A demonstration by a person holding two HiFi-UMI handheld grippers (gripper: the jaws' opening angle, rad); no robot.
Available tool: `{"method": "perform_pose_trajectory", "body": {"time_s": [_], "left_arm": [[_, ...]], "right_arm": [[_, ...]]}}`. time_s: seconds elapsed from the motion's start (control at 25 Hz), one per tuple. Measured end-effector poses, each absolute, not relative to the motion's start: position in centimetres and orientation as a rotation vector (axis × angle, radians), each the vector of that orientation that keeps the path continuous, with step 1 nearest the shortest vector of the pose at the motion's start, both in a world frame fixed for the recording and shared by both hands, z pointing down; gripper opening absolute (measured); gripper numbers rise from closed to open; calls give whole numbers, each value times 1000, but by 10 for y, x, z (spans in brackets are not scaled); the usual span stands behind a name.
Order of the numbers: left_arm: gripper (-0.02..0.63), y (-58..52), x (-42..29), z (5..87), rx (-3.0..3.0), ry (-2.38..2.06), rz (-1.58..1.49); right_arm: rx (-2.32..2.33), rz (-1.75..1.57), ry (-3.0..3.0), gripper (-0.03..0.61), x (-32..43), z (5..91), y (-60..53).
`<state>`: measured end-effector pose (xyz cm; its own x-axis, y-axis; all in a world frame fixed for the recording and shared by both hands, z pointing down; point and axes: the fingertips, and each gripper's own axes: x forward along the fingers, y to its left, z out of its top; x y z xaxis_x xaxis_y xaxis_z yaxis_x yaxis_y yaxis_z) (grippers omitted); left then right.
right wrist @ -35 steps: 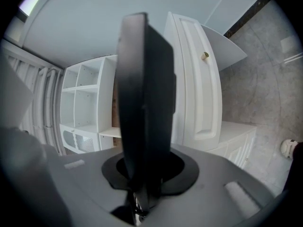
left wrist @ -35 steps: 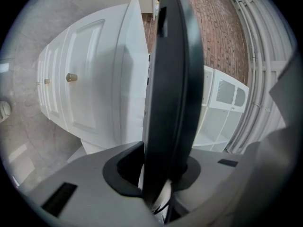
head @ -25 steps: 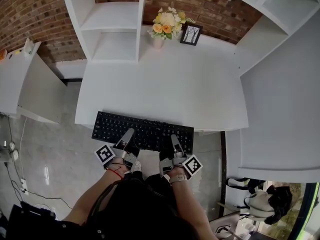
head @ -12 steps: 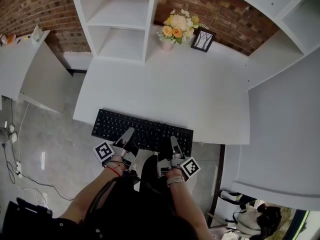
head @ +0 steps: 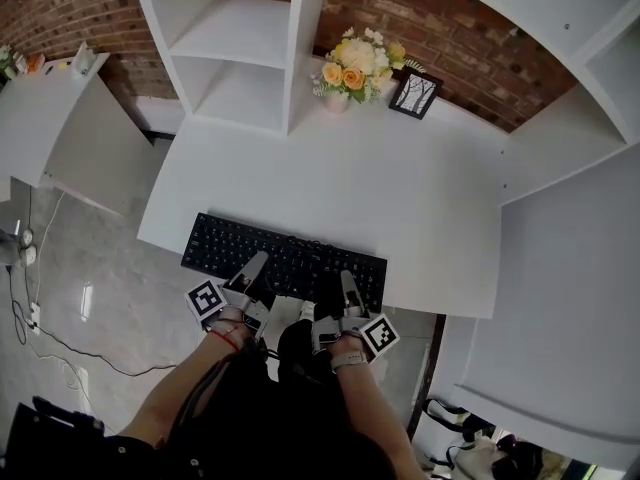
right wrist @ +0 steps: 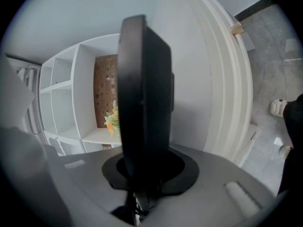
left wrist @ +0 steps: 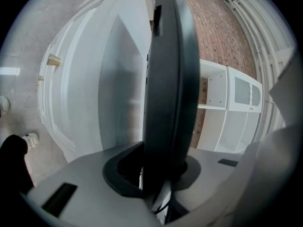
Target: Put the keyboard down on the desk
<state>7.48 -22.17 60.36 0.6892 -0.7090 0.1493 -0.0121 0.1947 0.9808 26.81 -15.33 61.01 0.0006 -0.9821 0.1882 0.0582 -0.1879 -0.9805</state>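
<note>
The black keyboard [head: 285, 258] hangs level over the counter's [head: 330, 178] 6 o'clock edge, its near long side clamped in the fingers of the left gripper [head: 252, 271] at 7 o'clock and the right gripper [head: 343, 286] at 5 o'clock, so I judge the carry nearly done, with lowering and release left.

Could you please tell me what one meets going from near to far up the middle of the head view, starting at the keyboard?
keyboard → desk → vase of flowers → brick wall
</note>
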Motion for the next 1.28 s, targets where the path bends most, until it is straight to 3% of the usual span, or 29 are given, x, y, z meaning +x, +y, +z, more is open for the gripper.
{"method": "perform_pose_trajectory", "body": {"time_s": [0.4,0.64,1.28], "left_arm": [[56,-234,87,603,1313,-714,-513],[142,-239,93,596,1353,-666,-489],[232,-235,105,586,1542,-536,-293]], "right_arm": [[-1317,-1411,1012,66,280,608,-169],[-1329,-1397,1016,67,287,605,-181],[-1350,-1380,924,67,295,614,-198]]}}
